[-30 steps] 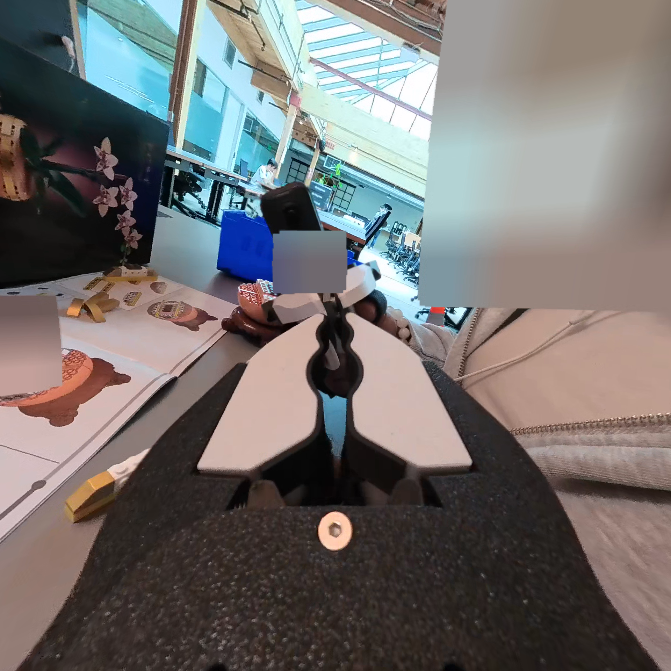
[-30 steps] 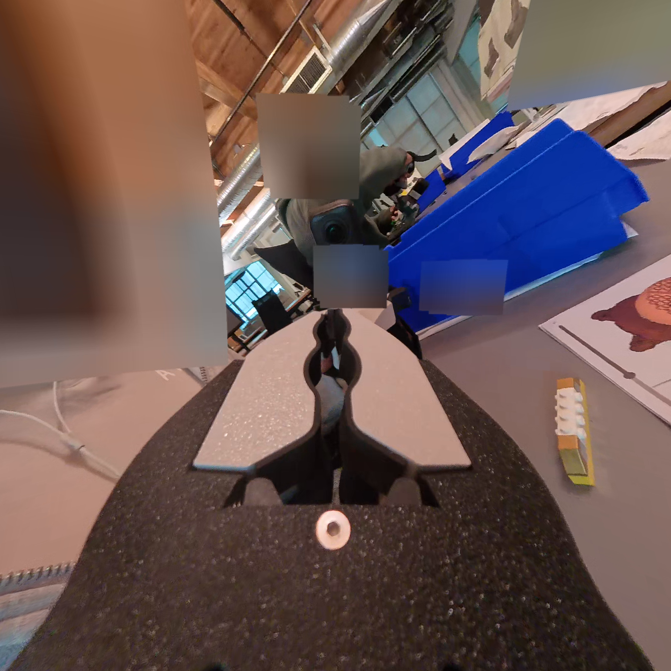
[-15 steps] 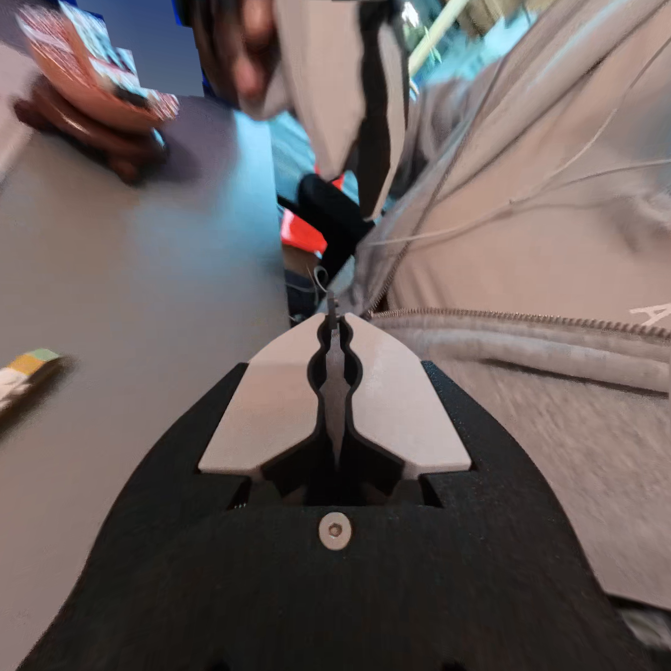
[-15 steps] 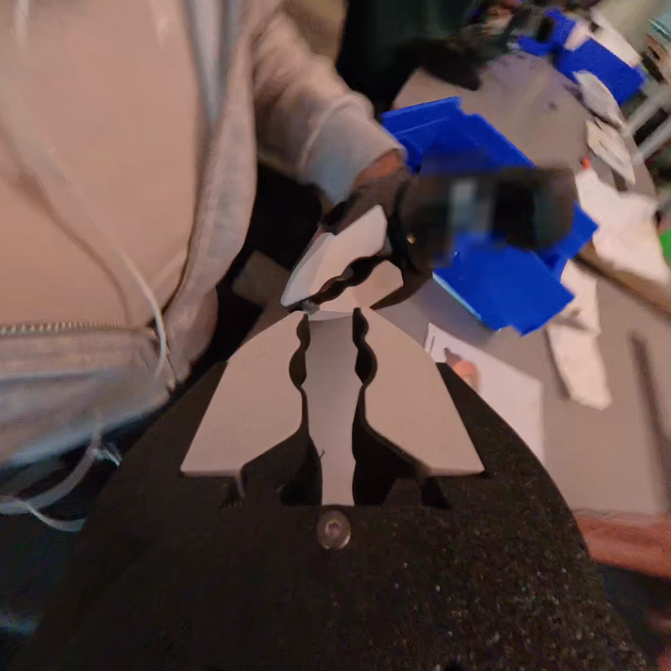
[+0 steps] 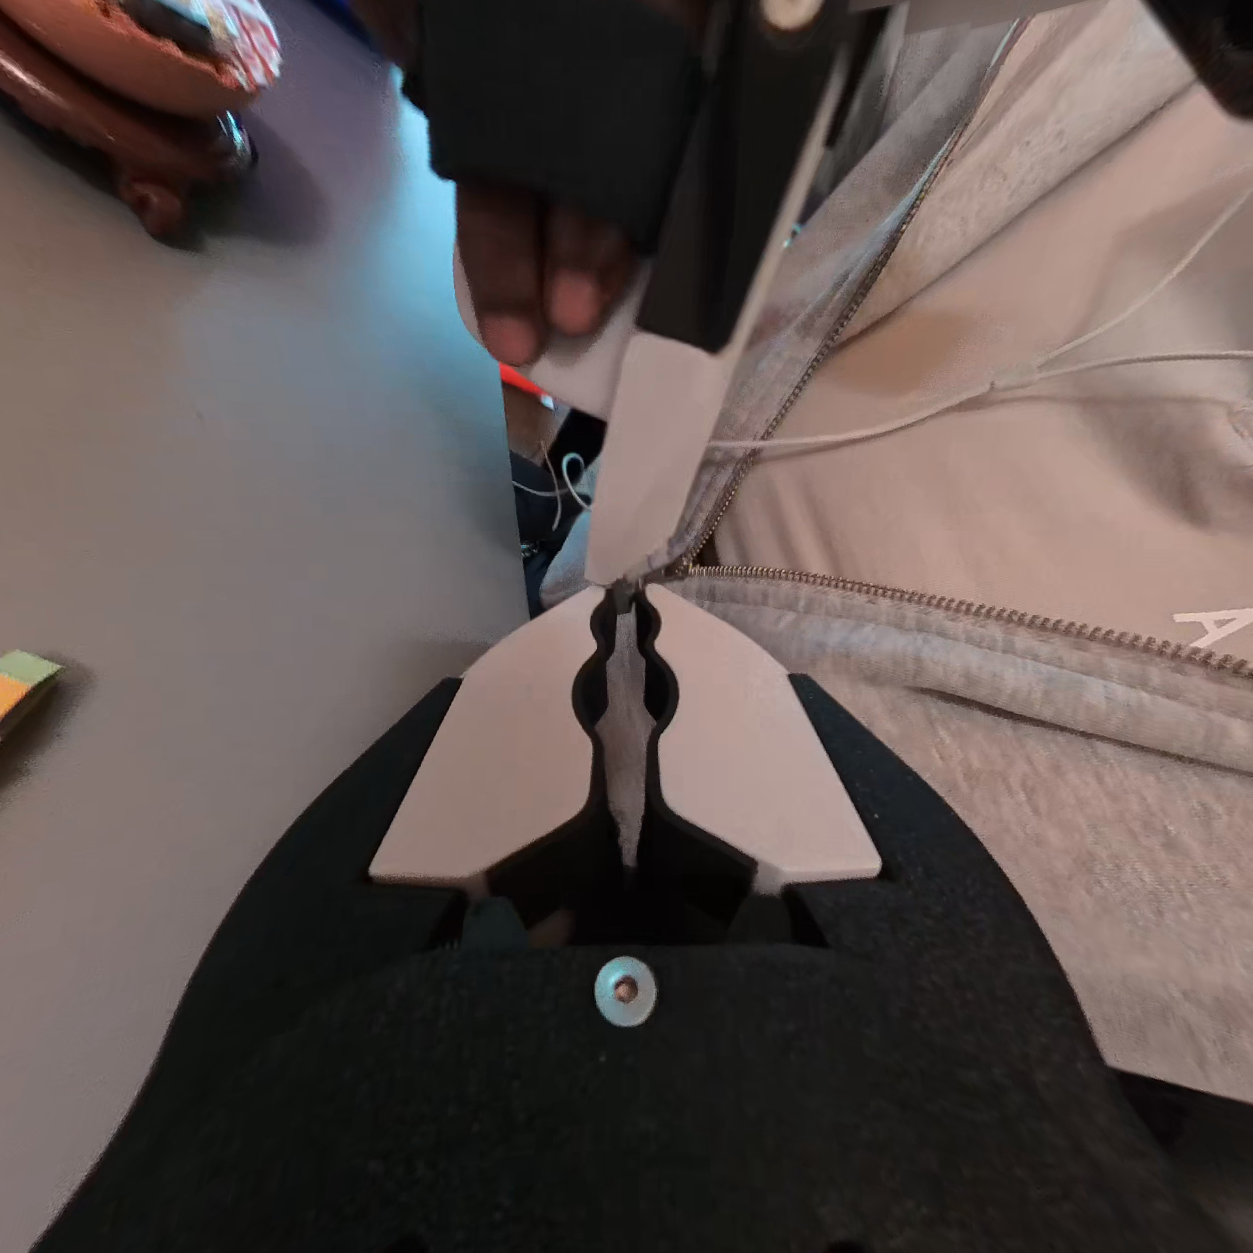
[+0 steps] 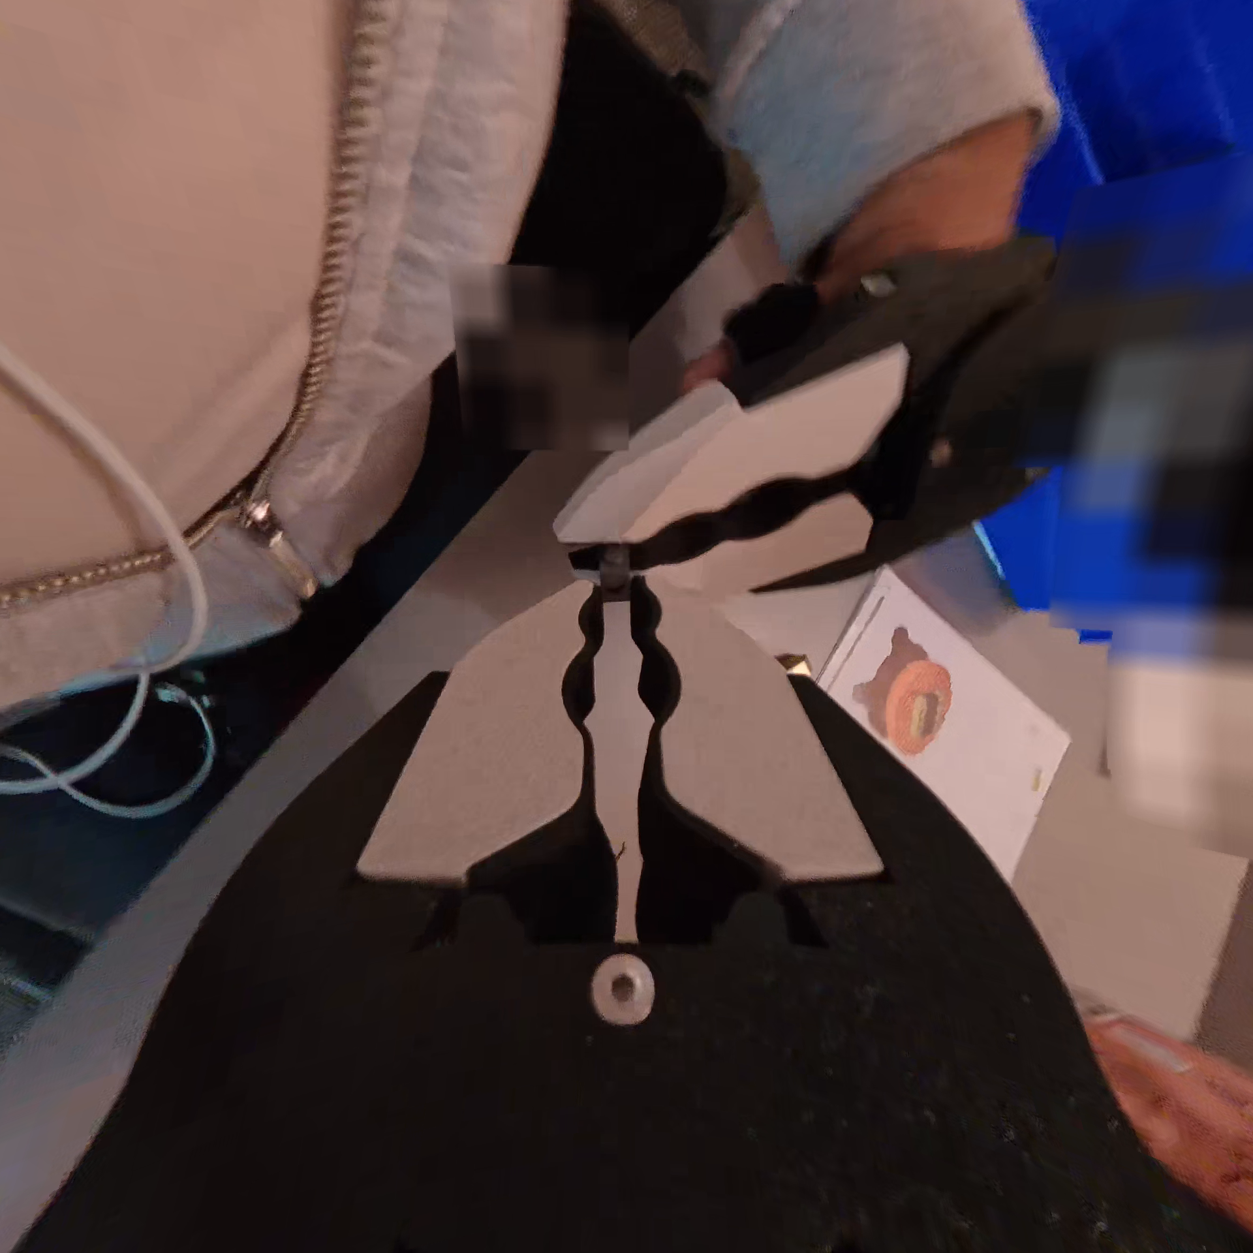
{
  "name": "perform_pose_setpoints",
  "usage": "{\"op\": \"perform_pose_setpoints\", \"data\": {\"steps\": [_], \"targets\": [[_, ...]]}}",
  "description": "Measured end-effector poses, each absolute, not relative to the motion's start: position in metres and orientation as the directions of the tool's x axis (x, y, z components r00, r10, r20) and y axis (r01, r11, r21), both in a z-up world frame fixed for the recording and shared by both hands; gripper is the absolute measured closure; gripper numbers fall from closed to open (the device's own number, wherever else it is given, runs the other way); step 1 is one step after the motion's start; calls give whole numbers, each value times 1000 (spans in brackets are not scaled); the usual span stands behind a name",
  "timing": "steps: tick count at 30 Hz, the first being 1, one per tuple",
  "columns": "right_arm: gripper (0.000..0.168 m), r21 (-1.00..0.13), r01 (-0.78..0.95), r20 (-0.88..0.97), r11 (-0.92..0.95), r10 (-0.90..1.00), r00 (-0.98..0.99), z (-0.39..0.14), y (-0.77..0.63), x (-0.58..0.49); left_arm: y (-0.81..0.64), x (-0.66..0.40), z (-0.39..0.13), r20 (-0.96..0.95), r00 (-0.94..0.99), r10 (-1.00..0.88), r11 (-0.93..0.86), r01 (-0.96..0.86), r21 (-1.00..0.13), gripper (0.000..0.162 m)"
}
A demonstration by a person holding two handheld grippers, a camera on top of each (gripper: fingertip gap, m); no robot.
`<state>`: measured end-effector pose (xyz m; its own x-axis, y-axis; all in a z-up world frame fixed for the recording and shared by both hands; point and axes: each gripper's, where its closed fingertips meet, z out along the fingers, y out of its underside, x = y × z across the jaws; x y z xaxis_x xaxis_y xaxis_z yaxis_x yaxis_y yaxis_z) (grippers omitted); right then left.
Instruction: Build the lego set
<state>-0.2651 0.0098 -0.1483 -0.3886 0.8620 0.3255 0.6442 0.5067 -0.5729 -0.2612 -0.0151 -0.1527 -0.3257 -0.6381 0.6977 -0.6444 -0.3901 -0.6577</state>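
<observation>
Your left gripper [image 5: 622,597] and right gripper [image 6: 615,584] meet tip to tip just off the near edge of the grey surface [image 5: 237,474], in front of your grey zip hoodie [image 5: 983,508]. Between the two sets of tips sits one small dark lego piece [image 6: 614,567], and both grippers have their fingers clamped on it: in the right wrist view the piece is nipped at the end of your right fingers [image 6: 502,746] and runs up into the tips of the left gripper, which comes in from the upper right. In the left wrist view the same dark piece [image 5: 620,600] shows at the tips of your left fingers [image 5: 502,759], with the right gripper reaching down to it from above, your hand [image 5: 542,285] wrapped around its black body. The piece is too small and blurred to tell its shape.

The brown and salmon lego build [image 5: 129,81] stands on the surface well apart from the grippers, at the upper left of the left wrist view. A yellow and green lego piece [image 5: 24,685] lies at the left edge of that view. The open instruction booklet [image 6: 949,732] lies on the surface beyond your right gripper, and a blue bin [image 6: 1139,102] stands farther back.
</observation>
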Motion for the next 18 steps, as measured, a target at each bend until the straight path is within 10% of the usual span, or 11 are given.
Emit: {"op": "perform_pose_setpoints", "data": {"steps": [7, 18], "targets": [[161, -865, 444, -211, -235, 972, 104, -130, 44, -259, 40, -256, -128, 315, -166, -935, -278, -211, -937, 142], [152, -849, 466, -206, -249, 968, 143, -139, 46, -258, 43, -253, -131, 183, -132, -974, -147, -242, -959, 155]]}}
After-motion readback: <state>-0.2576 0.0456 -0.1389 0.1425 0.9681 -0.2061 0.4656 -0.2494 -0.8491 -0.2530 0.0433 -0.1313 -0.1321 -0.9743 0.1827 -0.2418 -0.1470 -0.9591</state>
